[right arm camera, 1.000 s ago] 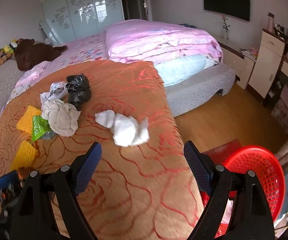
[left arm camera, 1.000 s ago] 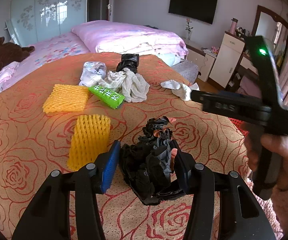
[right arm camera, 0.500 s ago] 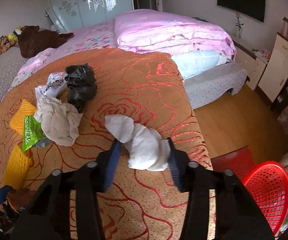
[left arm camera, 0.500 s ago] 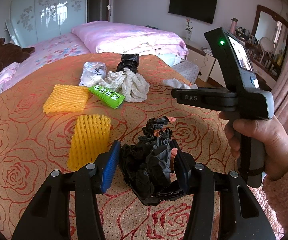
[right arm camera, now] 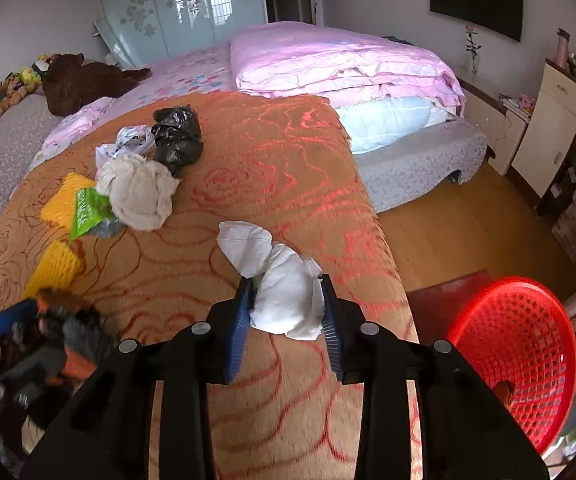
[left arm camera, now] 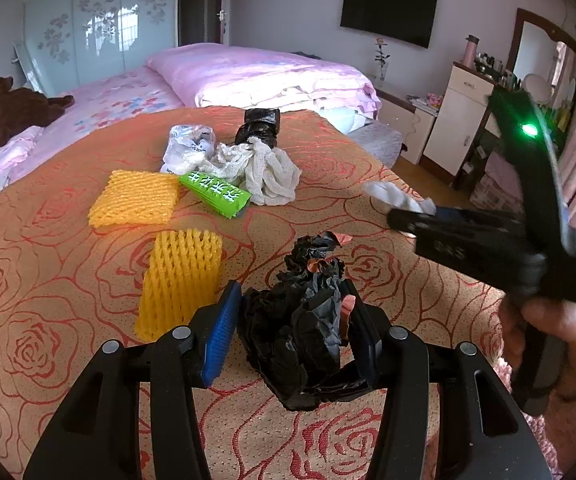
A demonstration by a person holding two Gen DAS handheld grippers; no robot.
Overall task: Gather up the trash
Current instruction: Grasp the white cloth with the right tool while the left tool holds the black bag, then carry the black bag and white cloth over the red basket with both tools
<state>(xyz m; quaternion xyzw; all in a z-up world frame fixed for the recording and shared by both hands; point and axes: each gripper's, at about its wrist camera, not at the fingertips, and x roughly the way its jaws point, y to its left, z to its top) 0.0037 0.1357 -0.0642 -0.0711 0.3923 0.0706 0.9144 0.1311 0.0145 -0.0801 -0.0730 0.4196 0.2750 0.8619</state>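
White tissue (right arm camera: 284, 292) at the bed's edge sits between the right gripper's (right arm camera: 286, 320) closing jaws, but a loose tail pokes out, so it could tear or slip on the way to the red basket (right arm camera: 515, 356). Left gripper (left arm camera: 291, 332) is clamped on a black bag (left arm camera: 295, 336), which looks bulky enough to snag.

Both views look steeply down, close over the orange bedspread (left arm camera: 68, 272). They share the trash pile (right arm camera: 136, 184), upper centre in the left view, left in the right
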